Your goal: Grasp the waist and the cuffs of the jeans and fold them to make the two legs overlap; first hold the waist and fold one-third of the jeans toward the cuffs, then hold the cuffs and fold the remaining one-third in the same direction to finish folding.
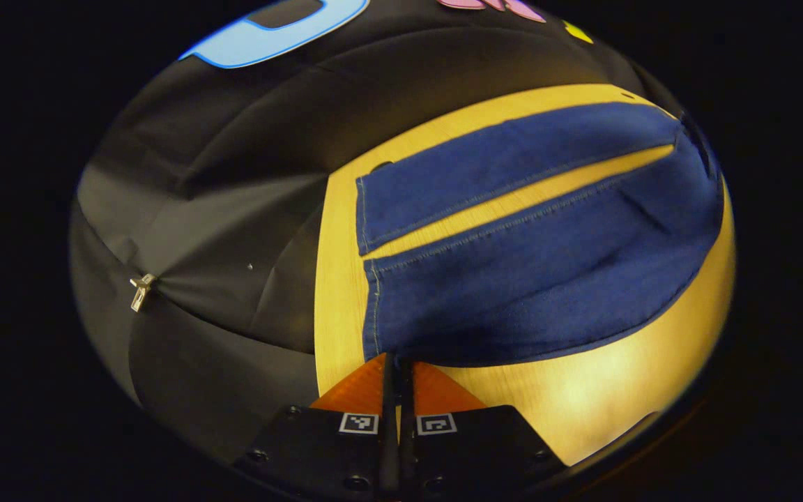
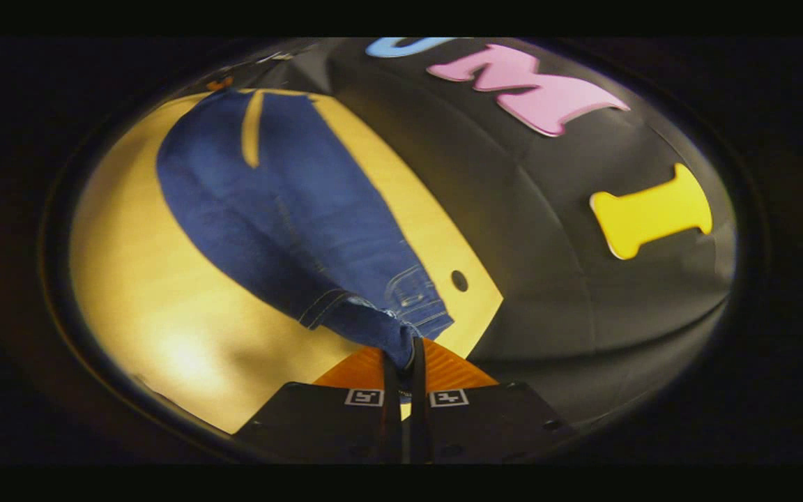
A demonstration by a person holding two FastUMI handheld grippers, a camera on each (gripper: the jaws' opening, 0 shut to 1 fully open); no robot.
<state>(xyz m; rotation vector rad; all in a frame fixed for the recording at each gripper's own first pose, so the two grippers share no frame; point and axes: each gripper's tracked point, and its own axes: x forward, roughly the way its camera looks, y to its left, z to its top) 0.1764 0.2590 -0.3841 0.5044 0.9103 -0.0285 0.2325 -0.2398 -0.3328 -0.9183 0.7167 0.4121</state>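
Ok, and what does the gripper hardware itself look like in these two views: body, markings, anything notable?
Both look the same. The left gripper and right gripper each have two narrow fingers close together, flanked by ribbed wedge-shaped panels. Behind sits a dark, flat body with small screws, split by a central slot. Each half carries a small square black-and-white marker. No cables or sleeves can be made out.

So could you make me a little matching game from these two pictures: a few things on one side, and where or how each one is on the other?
Things:
1. left gripper
2. right gripper
3. jeans
4. table

States:
A. wooden, with the denim lying on it
B. fingers closed at a leg's cuff end
C. fingers closed on the waistband
D. spread out, legs apart

Pairs: 1-B, 2-C, 3-D, 4-A
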